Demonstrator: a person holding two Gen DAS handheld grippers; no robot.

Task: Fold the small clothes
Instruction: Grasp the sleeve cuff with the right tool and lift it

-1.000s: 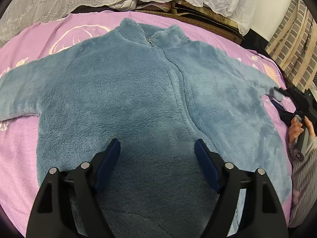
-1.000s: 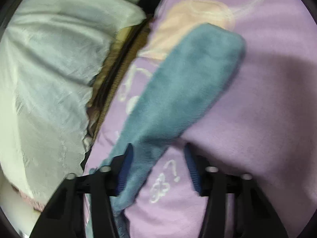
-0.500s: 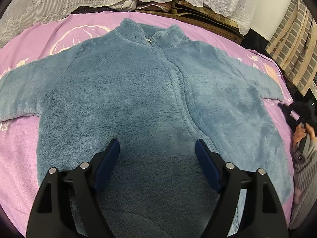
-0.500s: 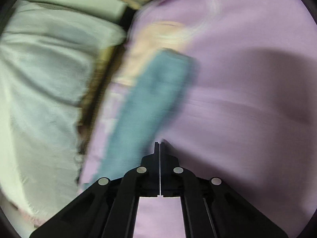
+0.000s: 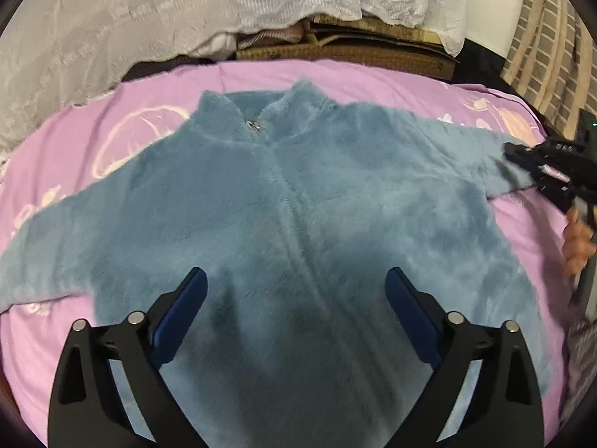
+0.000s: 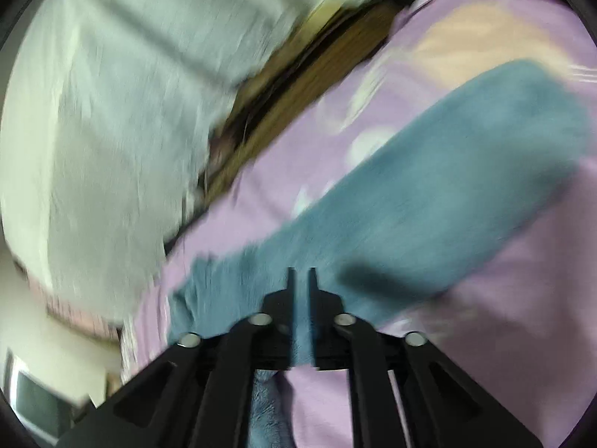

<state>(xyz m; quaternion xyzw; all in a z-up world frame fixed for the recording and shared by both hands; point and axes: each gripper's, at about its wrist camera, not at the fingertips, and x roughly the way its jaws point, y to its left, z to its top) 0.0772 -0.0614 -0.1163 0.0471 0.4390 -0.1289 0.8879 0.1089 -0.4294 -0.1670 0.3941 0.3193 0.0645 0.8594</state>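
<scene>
A blue-grey fleece jacket point(image 5: 298, 201) lies face up and zipped on a purple bedsheet point(image 5: 373, 78), both sleeves spread out. My left gripper point(image 5: 294, 291) is open and empty, hovering above the jacket's lower front. My right gripper point(image 6: 301, 280) is almost closed, with fleece of the jacket's right sleeve point(image 6: 447, 186) between its fingers. In the left wrist view the right gripper point(image 5: 522, 153) shows at the far right, at that sleeve's cuff. The right wrist view is blurred.
White lace bedding point(image 5: 149, 18) is piled behind the bed, with a brown woven mat point(image 5: 347, 52) beside it. A striped curtain point(image 5: 552, 48) hangs at the far right. The bed's right edge is close to the right gripper.
The right gripper has moved onto the sleeve and now has fleece between its nearly closed fingers. The left gripper has drawn back and tilted up, showing more of the room; it stays open.
</scene>
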